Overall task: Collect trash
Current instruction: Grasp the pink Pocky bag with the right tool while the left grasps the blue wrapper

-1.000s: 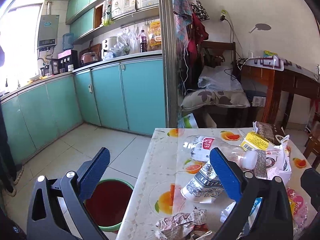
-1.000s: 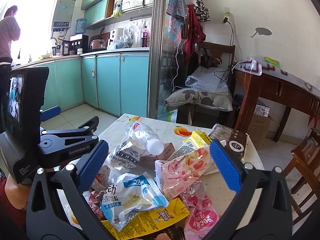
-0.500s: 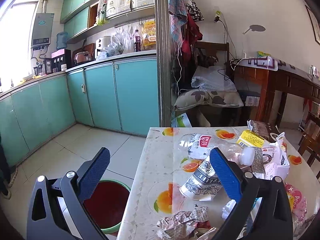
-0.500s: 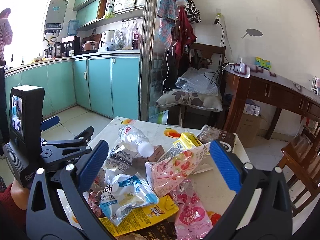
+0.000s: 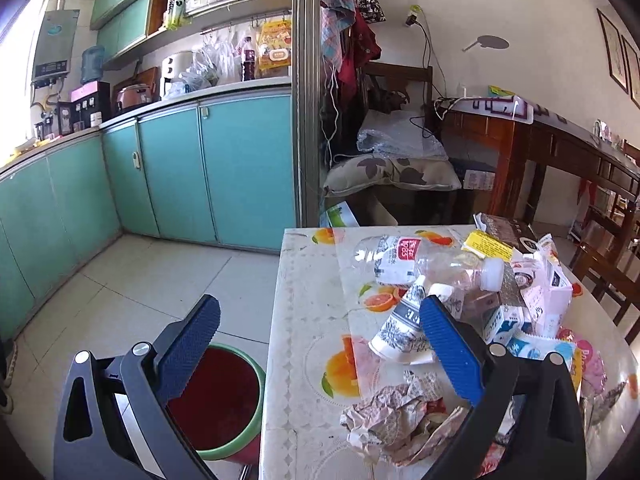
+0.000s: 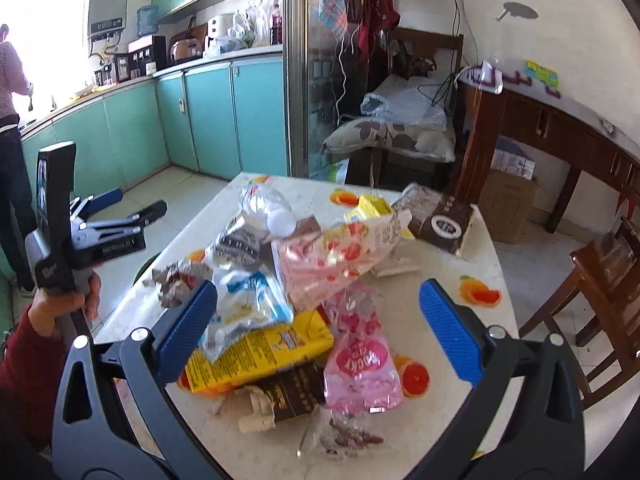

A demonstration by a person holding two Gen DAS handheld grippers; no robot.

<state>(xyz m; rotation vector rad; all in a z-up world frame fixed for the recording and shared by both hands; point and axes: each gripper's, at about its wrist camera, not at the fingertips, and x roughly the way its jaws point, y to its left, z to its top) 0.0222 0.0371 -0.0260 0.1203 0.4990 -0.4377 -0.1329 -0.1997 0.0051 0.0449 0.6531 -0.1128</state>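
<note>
Right wrist: littered table, teal cabinets.

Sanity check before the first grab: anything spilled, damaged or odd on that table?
Nothing spilled. The table holds a heap of litter: a clear bottle on its side, a paper cup tipped over, a crumpled wrapper near the edge. The bin stands upright on the floor. Both grippers, left and right, are open and empty.
</note>
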